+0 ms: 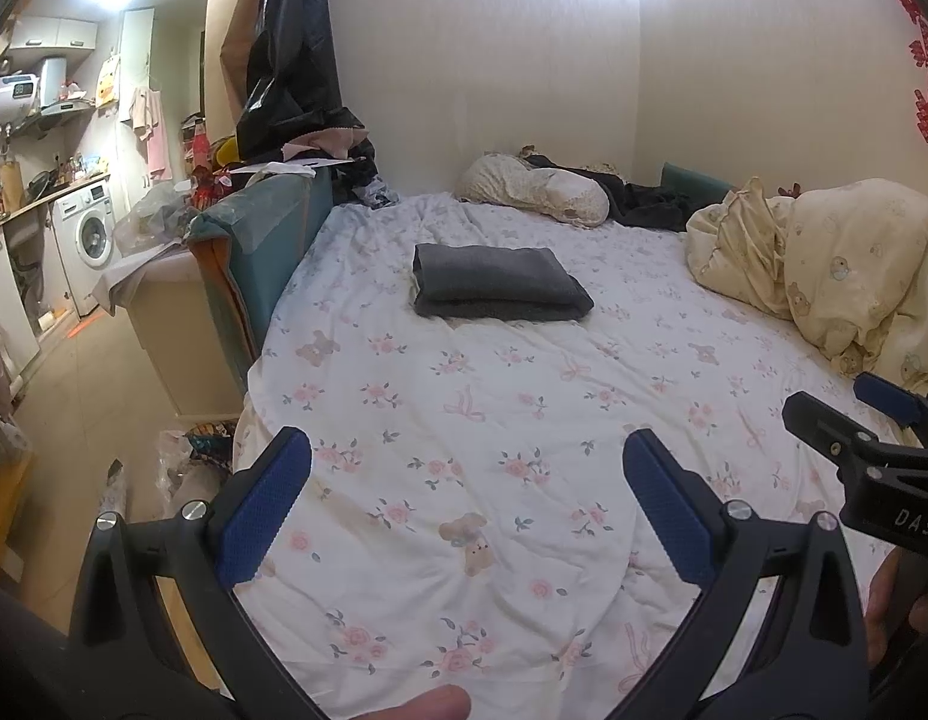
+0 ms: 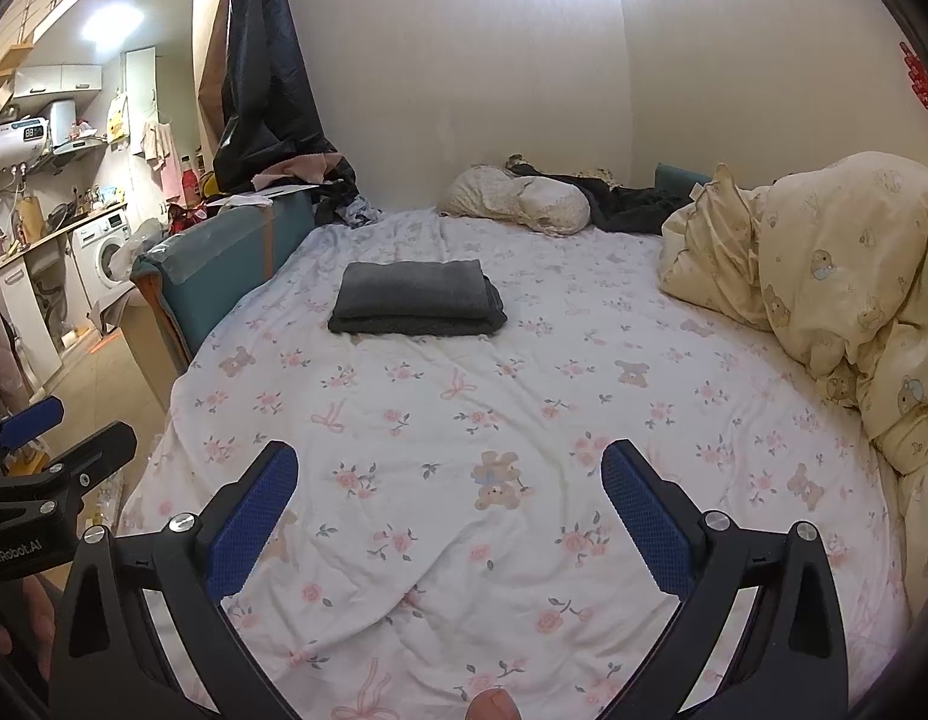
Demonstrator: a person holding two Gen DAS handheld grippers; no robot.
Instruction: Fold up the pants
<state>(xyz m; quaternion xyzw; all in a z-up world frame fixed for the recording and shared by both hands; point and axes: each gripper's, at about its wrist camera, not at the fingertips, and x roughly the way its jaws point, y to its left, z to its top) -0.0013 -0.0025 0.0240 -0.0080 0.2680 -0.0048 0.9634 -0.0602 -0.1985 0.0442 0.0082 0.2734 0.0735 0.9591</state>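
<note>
- Left wrist view: the left gripper [image 1: 466, 468] is spread wide and holds nothing. Its blue pads [image 1: 263, 507] hang over the flowery sheet [image 1: 493, 396]. The right gripper [image 1: 847, 414] pokes in at the right edge.
- Right wrist view: the right gripper is wide open and empty too, with the left gripper at the left edge.
- The grey pants [image 1: 499, 282] lie folded in a neat, flat stack on the bed, well apart from both grippers, near a pillow [image 2: 517, 198].

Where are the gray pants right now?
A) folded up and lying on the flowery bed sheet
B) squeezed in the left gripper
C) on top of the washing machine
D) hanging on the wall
A: the gray pants lie as a neat folded stack on the flowery bed sheet, while the left gripper and right gripper are both open and empty.
</note>
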